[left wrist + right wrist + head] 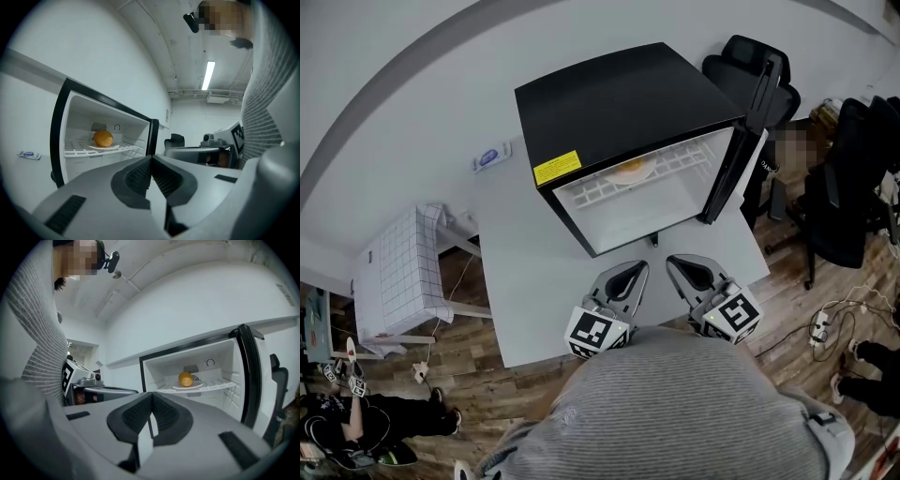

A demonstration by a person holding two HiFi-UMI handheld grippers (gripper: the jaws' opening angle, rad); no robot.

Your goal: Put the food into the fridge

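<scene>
My left gripper point(642, 269) and right gripper point(672, 262) are both pressed together on nothing. At twelve o'clock the open fridge point(609, 98) already holds the orange food point(103, 138) on a plate point(114, 147) on its wire shelf. The food looks light, round and prone to rolling, so I'd pinch across its middle.

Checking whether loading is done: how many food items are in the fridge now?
1: a round orange food item sits on a white plate on the wire shelf of the open fridge. Space below the shelf is partly hidden, so more could be there.
</scene>
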